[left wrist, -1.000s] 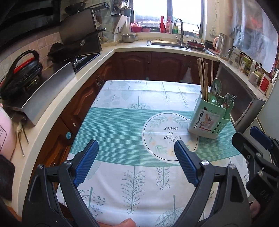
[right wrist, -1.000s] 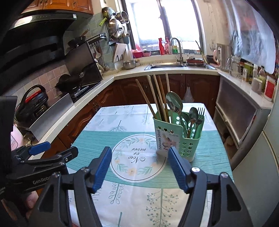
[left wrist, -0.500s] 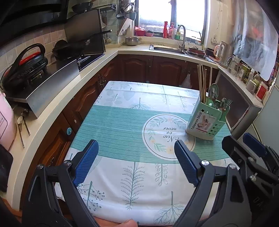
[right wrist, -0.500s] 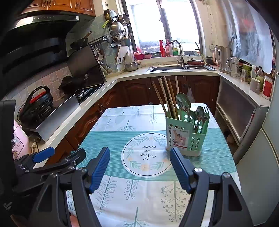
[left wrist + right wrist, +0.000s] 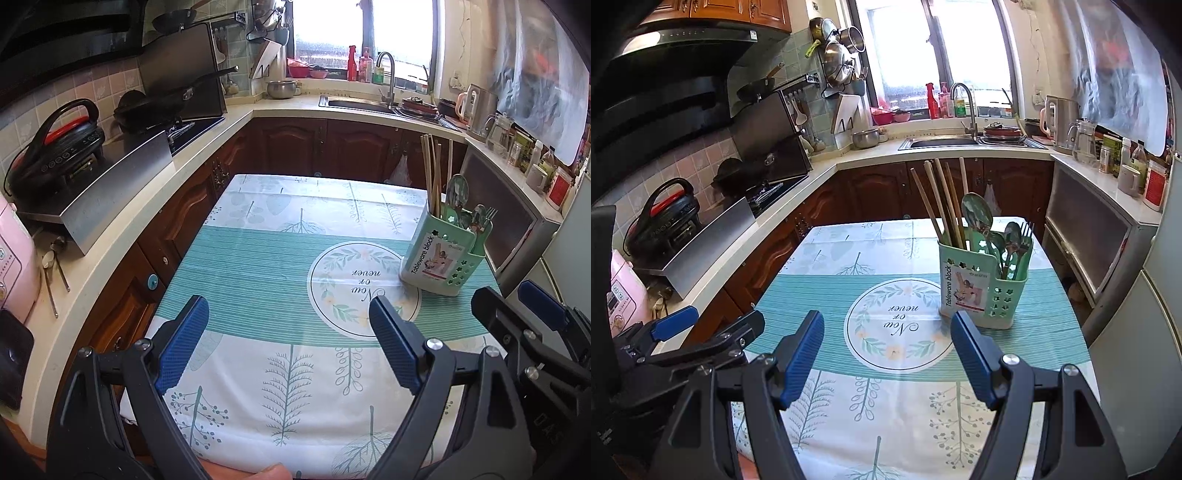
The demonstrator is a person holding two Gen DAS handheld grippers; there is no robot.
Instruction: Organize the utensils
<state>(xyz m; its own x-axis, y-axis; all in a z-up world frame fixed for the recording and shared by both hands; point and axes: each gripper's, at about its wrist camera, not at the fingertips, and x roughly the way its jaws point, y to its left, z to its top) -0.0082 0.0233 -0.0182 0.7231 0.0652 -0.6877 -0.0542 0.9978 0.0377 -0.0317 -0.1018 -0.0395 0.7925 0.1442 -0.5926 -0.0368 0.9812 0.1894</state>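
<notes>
A green utensil holder (image 5: 441, 264) stands upright on the right side of the table (image 5: 258, 280); it also shows in the right wrist view (image 5: 982, 288). It holds wooden chopsticks (image 5: 945, 201), spoons (image 5: 977, 216) and a fork (image 5: 1026, 230). My left gripper (image 5: 288, 325) is open and empty above the table's near edge, left of the holder. My right gripper (image 5: 886, 339) is open and empty, short of the holder. Each gripper shows at the edge of the other's view.
The table carries a teal and white cloth with a round print (image 5: 899, 325). A counter (image 5: 110, 236) with a cooker and stove runs along the left. A sink (image 5: 945, 142) is at the back. A cabinet and fridge (image 5: 1137, 332) stand at the right.
Both grippers have pulled back and risen from the table; the holder looks smaller and farther away. Both stay open and empty.
</notes>
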